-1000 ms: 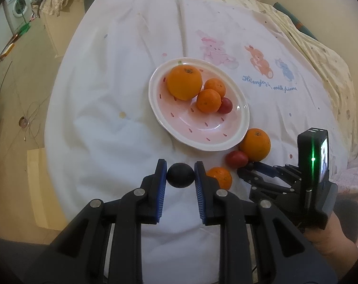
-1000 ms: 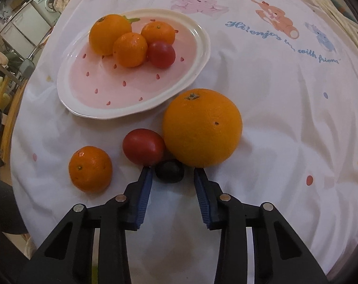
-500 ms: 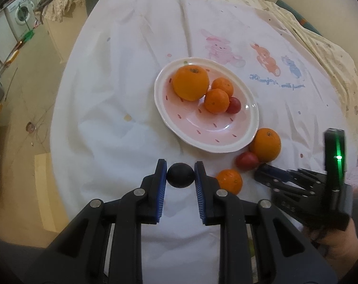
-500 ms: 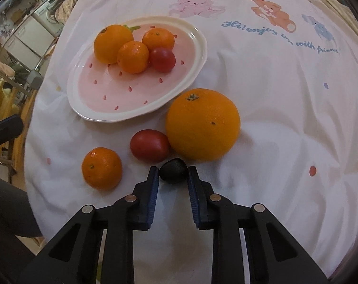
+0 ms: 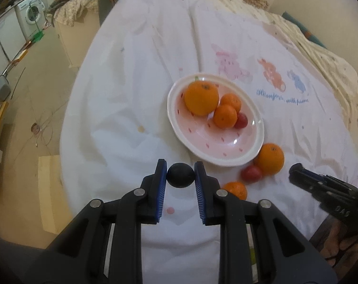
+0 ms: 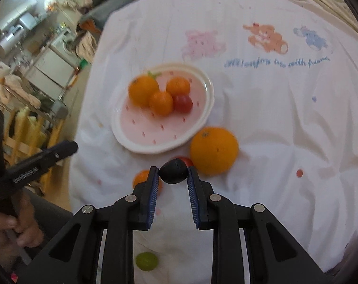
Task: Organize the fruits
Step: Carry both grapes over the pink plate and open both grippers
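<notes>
So, status, big to small:
bed cover (image 5: 136,99): white, carries everything; plate sits mid-cover.
plate (image 5: 247,156): holds four fruits, done so far: one large orange (image 5: 201,98), two mandarins (image 5: 225,116), one red tomato (image 5: 241,120).
loose orange (image 6: 214,151): on the cover just off the plate's near rim, still to go.
loose mandarin (image 5: 234,189): near edge of the cover, still to go.
loose tomato (image 5: 251,173): touching the loose orange, still to go.
green grape (image 6: 146,262): alone at the near edge, still to go.
left gripper (image 5: 180,175): fingers clamped on a dark round fruit (image 5: 180,174), held above the cover short of the plate.
right gripper (image 6: 173,172): fingers clamped on a dark oval fruit (image 6: 173,171), clear of the cover.
progress: roughly 40%; two in hand, four loose.
</notes>
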Tool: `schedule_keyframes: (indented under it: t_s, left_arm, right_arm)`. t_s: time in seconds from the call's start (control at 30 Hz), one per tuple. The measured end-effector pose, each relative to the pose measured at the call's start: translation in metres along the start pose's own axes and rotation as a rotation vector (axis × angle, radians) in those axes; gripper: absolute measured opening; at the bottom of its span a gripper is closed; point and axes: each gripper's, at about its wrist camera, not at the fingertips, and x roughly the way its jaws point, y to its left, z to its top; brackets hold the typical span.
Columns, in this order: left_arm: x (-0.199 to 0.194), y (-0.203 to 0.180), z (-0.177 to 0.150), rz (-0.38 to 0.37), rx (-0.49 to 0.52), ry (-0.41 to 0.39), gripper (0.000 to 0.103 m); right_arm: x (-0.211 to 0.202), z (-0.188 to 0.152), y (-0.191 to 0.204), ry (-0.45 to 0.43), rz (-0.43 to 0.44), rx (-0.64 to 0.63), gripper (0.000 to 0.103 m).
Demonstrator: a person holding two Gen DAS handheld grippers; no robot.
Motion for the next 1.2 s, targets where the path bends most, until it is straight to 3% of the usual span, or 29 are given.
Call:
schedule_keyframes:
  t_s: [0.3,0.4,0.67,0.93,1.2]
  left_arm:
    - [-0.011,-0.002,0.051,-0.008,-0.019,-0.086,0.02]
    - [-0.002,-0.007,0.068,-0.014,-0.005,-0.082,0.02]
    - [0.051,-0.018,0.077,-0.045,-0.008,0.037,0.02]
    - [0.084,-0.029,0.065,-0.067,0.06,0.065,0.02]
    - [0.096,-0.027,0.06,-0.098,0.038,0.086,0.021]
  right_arm:
    - [-0.025,0.056,-0.005,-0.109,0.046,-0.002,0.026]
    - [-0.022,0.075,-0.009,-0.115,0.043,-0.003,0.026]
    - [0.02,0.105,-0.022,-0.052,0.029,-0.002,0.026]
    - [0.063,0.11,-0.033,0.017,0.038,-0.005,0.026]
    - [0.094,0.099,-0.04,0.09,0.044,0.024,0.026]
